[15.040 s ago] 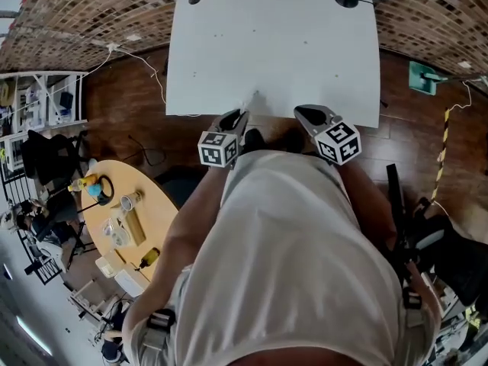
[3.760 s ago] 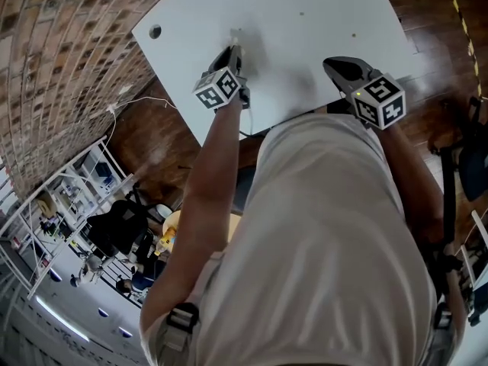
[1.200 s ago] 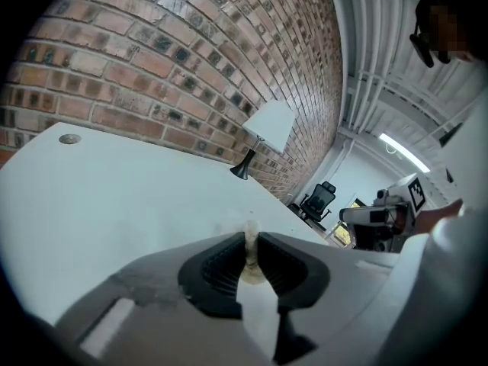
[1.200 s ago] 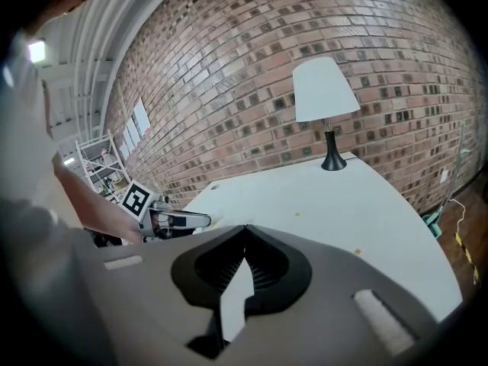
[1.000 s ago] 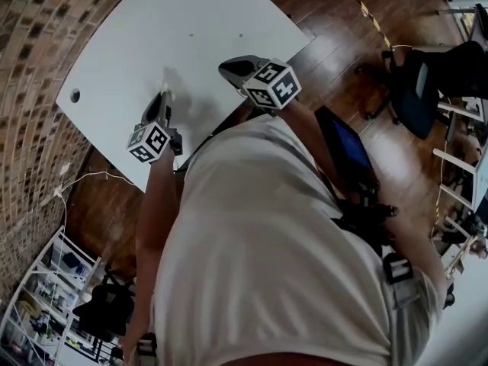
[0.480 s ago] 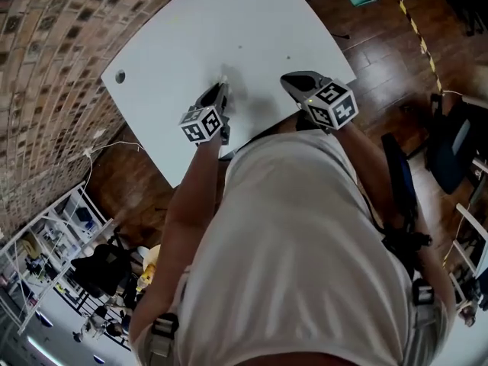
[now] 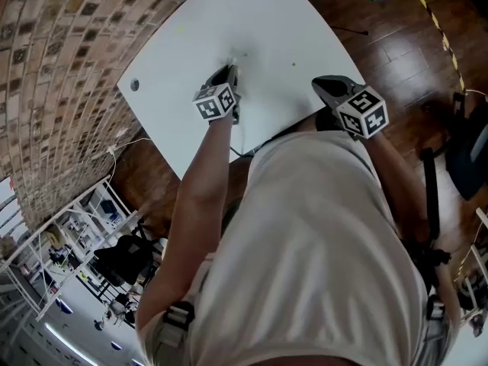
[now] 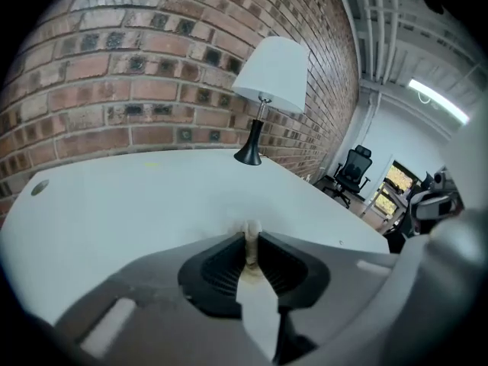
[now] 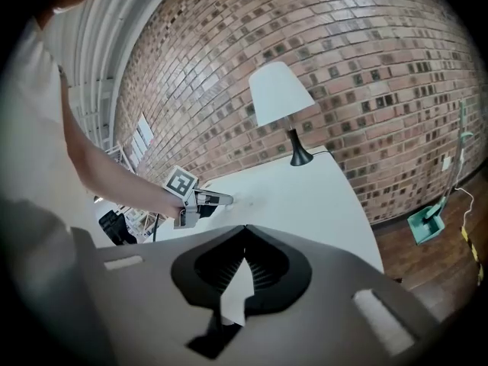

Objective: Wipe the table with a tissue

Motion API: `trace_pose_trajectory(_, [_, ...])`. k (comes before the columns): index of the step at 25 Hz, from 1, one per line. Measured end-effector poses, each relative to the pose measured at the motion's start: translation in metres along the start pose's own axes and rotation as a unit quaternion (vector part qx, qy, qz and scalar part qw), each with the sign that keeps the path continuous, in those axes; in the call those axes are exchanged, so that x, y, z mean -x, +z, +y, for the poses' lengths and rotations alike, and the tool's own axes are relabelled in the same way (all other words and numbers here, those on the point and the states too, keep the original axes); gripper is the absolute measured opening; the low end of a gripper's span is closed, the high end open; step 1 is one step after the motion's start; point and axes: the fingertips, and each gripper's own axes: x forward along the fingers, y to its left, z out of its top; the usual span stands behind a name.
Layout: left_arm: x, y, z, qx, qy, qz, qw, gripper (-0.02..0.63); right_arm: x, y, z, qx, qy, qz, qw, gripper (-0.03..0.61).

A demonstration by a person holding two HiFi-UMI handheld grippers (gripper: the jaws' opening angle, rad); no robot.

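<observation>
Seen from above, a white table point(image 7: 183, 44) fills the upper centre of the frame. The left gripper point(image 7: 229, 75) is clamped on 1 small crumpled tissue point(image 8: 250, 239), which touches the tabletop near the table's middle. The right gripper point(image 9: 244, 229) is over the table's lower right edge, its jaws closed on nothing. A white lamp point(image 8: 271, 75) stands at the table's far end.

You are looking at a table point(image 7: 252, 29) showing smooth, matt white, with a rough brick wall point(image 7: 61, 59) and a glossy wooden floor point(image 7: 396, 44) gleaming around it. The tissue point(image 8: 250, 239) is looking like soft, creased paper between the ribbed black pads and matt grey plastic of your left gripper point(image 7: 231, 73).
</observation>
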Motion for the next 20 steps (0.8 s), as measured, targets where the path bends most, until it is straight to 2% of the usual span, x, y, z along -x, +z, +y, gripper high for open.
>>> trace_pose_trajectory(5, [-0.017,0.016,0.007,-0.038,0.026,0.013,0.9989,0.061,0.019,0.002,-0.027,-0.012,-0.019,-0.010,1.000,0.008])
trace_pose_trajectory(12, [-0.037,0.016,0.009,-0.062,0.062,0.022,0.9959,0.061,0.040,0.001,-0.050,-0.031,-0.043,-0.017,0.998,0.008])
trace_pose_trajectory(14, [-0.040,0.012,0.008,-0.082,0.071,0.022,0.9938,0.058,0.043,0.000,-0.055,-0.035,-0.048,-0.019,0.998,0.008])
trace_pose_trajectory(20, [-0.048,0.005,-0.018,-0.159,0.048,0.043,0.9852,0.055,0.046,0.004,-0.065,-0.040,-0.053,-0.026,0.997,0.008])
